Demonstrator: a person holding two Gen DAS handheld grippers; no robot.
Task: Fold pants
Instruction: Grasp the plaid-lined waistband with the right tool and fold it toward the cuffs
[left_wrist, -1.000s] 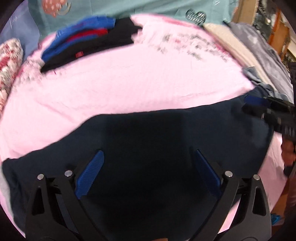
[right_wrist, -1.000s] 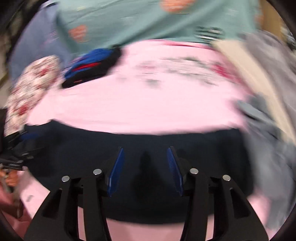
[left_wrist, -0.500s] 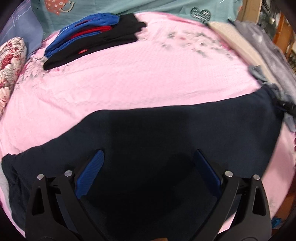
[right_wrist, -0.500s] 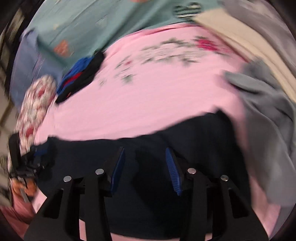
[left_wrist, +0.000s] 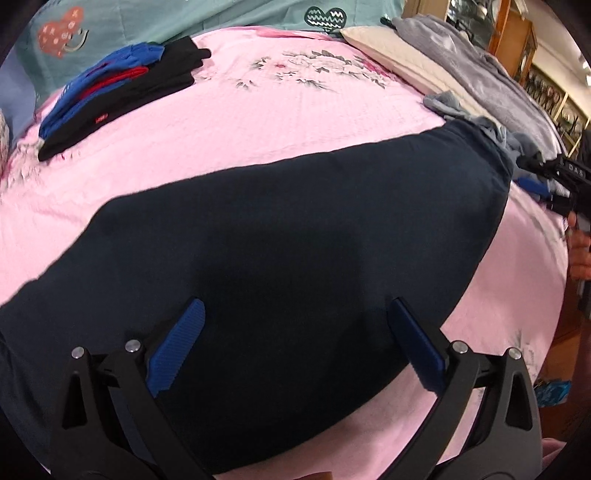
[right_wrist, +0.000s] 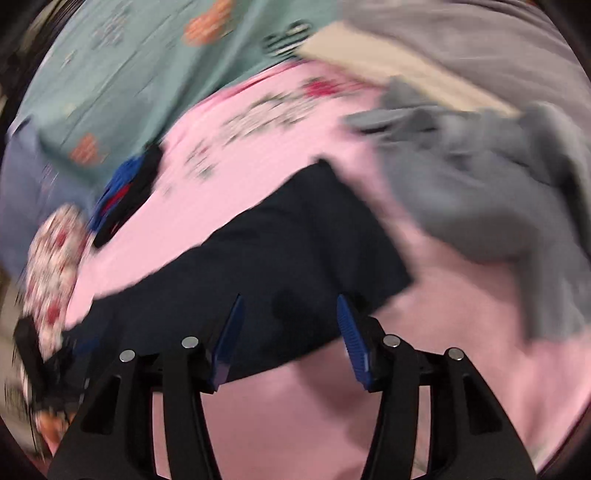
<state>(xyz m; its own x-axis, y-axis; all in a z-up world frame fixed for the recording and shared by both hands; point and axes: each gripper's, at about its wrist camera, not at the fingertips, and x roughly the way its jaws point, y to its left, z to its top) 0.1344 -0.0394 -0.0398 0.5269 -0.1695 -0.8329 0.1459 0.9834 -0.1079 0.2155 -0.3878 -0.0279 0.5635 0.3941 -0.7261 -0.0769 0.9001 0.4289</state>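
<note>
The dark navy pants (left_wrist: 295, 229) lie flat on the pink bedspread (left_wrist: 258, 122), stretched from lower left to upper right. My left gripper (left_wrist: 295, 332) is open and empty above the middle of them. My right gripper (right_wrist: 290, 328) is open and empty above the pants' right end (right_wrist: 288, 251); this view is blurred. The right gripper also shows in the left wrist view (left_wrist: 546, 184) just beyond the pants' far right end.
A folded stack of black, blue and red clothes (left_wrist: 118, 96) lies at the back left. A grey garment pile (right_wrist: 480, 192) and a cream pillow (left_wrist: 399, 62) lie at the right. A teal sheet (left_wrist: 166, 18) runs along the back.
My right gripper has swung to the pants' right end and tilted. The left view has shifted so more of the pants' right side shows. Both grippers stay open.
</note>
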